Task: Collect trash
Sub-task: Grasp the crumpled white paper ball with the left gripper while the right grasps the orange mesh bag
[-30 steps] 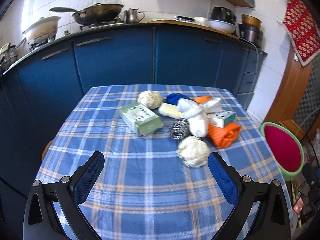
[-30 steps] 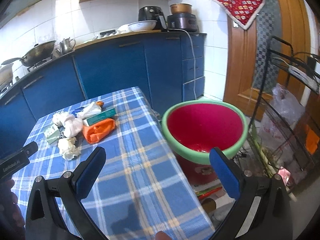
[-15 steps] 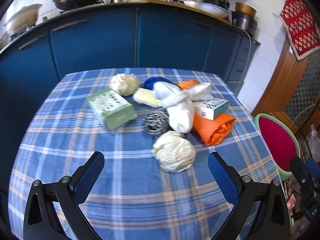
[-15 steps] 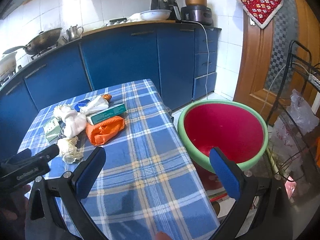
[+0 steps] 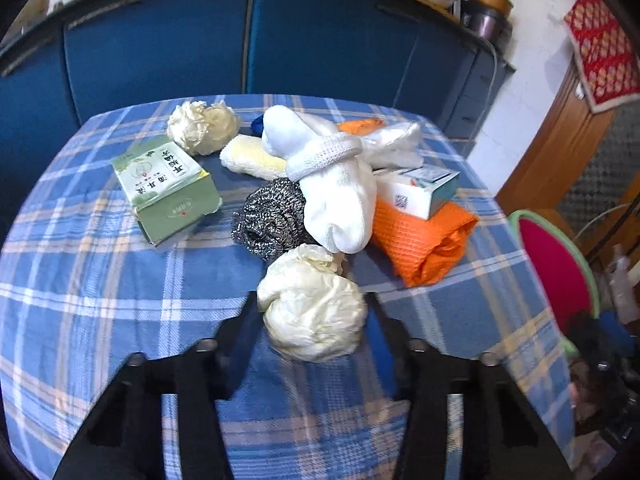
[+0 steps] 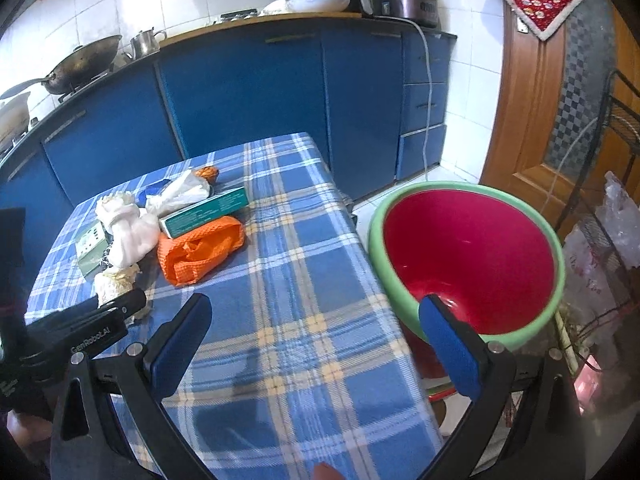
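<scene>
Left tongs (image 5: pixel 311 312): fingers narrowed onto a crumpled cream paper ball (image 5: pixel 314 314), one finger on each side of it and touching it; clamped on the ball, which rests on the table.
Crumpled cream paper ball: nearest item of the pile, between the left fingers, just in front of the steel scourer; in the right wrist view it (image 6: pixel 114 282) sits right behind the left tool's black finger (image 6: pixel 120 304).
Right tongs (image 6: pixel 312 344): blue-padded fingers wide apart, holding nothing, hovering over the near right edge of the table, one pad over the cloth, the other in front of the bin.
Table (image 5: pixel 100 280): covered with a blue plaid cloth.
Round silver steel-wool scourer (image 5: pixel 272 220): just beyond the held ball, touching the white sock.
White rolled sock bundle (image 5: pixel 332 184): lies over the middle of the pile.
Folded orange waffle cloth (image 5: pixel 420 240): right of the sock, under a small white and teal carton (image 5: pixel 416 190).
Green rectangular tissue box (image 5: pixel 168 192): left of the scourer, tilted.
Pale yellow sponge (image 5: pixel 252 160): behind the scourer.
Second crumpled cream paper ball (image 5: pixel 204 126): at the far side, well apart from both tongs.
Clear crumpled plastic bag (image 5: pixel 396 142): far right of the pile.
Round bin, green rim, red inside (image 6: pixel 468 260): stands off the table's right edge, mouth open, near the right tongs.
Blue kitchen cabinets (image 6: pixel 248 92): behind the table.
</scene>
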